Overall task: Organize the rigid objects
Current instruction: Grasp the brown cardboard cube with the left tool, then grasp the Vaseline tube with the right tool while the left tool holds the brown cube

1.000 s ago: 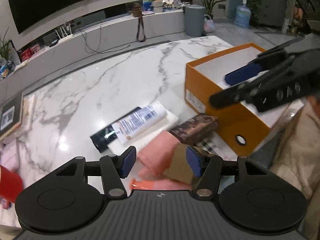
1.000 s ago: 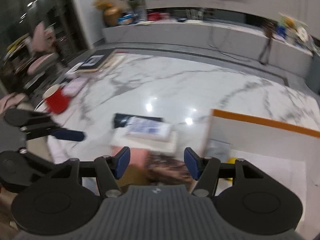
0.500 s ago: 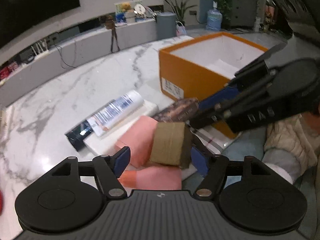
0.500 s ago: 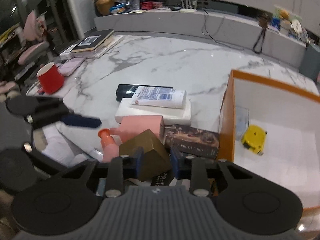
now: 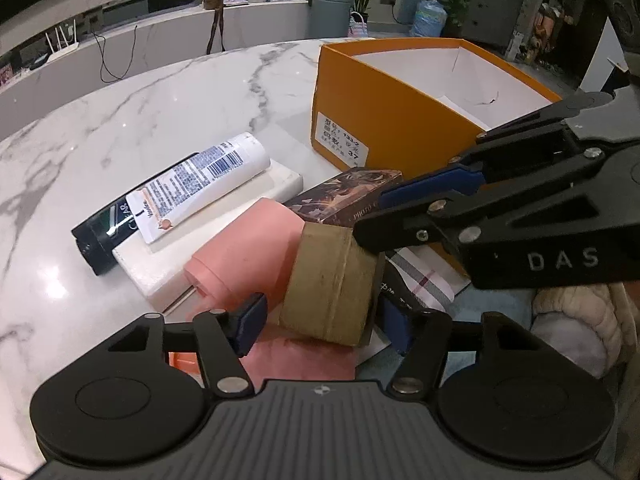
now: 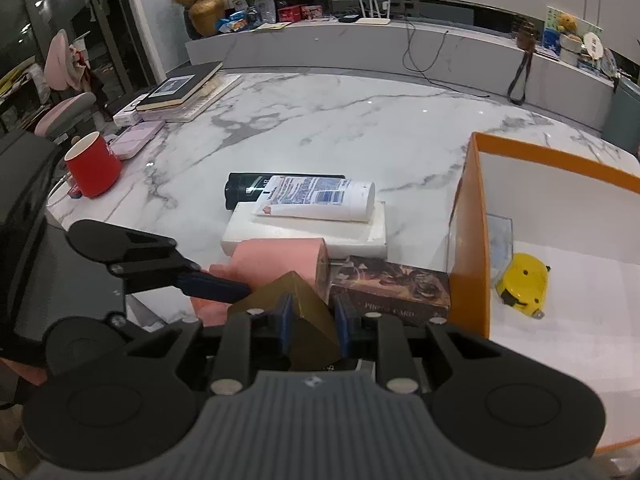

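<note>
A gold-brown box (image 5: 328, 284) stands on edge over a pink bottle (image 5: 248, 248) near the table's front. My right gripper (image 6: 314, 322) is shut on one corner of that box (image 6: 308, 312); in the left wrist view it reaches in from the right (image 5: 372, 218). My left gripper (image 5: 322, 324) straddles the same box and its jaws are closing, with small gaps still showing at both pads. A dark photo-card box (image 6: 392, 288) lies beside the orange box (image 6: 474, 240). A white tube (image 6: 316, 198) and a black bottle (image 6: 244, 190) rest by a white flat box (image 6: 304, 236).
Inside the orange box lie a yellow tape measure (image 6: 520, 282) and a clear case (image 6: 500, 236). A red mug (image 6: 94, 168) and stacked books (image 6: 180, 88) stand at the table's left. A plaid-printed sheet (image 5: 424, 280) lies under the pile. A person's cream sleeve (image 5: 580, 320) is at the right.
My right gripper was open a second ago and has since shut on the gold-brown box. My left gripper has sunk and come closer, so the box now sits between its jaws.
</note>
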Action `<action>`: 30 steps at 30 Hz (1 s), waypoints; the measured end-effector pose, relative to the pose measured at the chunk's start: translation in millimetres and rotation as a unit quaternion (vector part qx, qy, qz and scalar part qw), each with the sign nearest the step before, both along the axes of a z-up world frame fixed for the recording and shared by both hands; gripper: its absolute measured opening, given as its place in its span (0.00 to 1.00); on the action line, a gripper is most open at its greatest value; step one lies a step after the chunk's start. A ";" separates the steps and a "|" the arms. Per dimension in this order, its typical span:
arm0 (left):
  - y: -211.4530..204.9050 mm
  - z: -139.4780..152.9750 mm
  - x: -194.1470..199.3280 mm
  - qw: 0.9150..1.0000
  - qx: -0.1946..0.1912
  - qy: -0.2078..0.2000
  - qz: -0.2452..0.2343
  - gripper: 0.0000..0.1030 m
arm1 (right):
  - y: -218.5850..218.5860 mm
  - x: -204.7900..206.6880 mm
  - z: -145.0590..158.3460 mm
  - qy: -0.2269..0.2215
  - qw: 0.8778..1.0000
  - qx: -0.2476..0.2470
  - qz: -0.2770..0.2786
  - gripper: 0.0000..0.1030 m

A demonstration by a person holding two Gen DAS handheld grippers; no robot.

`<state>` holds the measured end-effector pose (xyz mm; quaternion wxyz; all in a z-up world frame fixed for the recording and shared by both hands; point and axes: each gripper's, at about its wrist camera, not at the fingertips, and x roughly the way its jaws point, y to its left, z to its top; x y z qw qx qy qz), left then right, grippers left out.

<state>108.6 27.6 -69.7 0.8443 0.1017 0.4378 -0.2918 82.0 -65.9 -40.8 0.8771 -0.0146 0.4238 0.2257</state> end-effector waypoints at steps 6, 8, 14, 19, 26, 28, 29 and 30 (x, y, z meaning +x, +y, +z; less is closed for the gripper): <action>-6.1 -0.5 -0.6 1.000 0.000 0.005 -0.002 0.59 | 1.8 6.6 -2.9 0.015 1.000 0.009 0.017 0.22; -5.9 0.8 -1.1 1.000 -0.002 0.007 0.002 0.57 | 3.0 8.1 -3.4 0.020 0.999 0.010 0.024 0.22; -1.8 12.8 -2.7 1.000 -0.020 0.016 0.014 0.51 | 4.2 11.0 5.4 0.009 0.999 -0.013 0.048 0.23; 3.2 29.3 -3.4 0.999 -0.020 0.020 0.029 0.50 | 0.3 23.4 17.1 0.000 0.998 -0.023 0.061 0.29; 33.8 62.5 4.8 0.996 -0.044 0.001 0.078 0.49 | 20.4 51.4 23.3 -0.016 0.990 -0.074 0.121 0.30; 41.4 69.1 9.6 0.994 -0.047 -0.010 0.095 0.49 | 33.1 60.3 18.5 -0.027 0.982 -0.103 0.155 0.31; 44.8 71.5 12.4 0.994 -0.042 -0.019 0.104 0.49 | 39.2 64.1 15.6 -0.030 0.978 -0.117 0.170 0.31; 47.0 72.7 16.2 0.993 -0.040 -0.023 0.112 0.49 | 45.7 68.6 12.7 -0.032 0.973 -0.130 0.186 0.33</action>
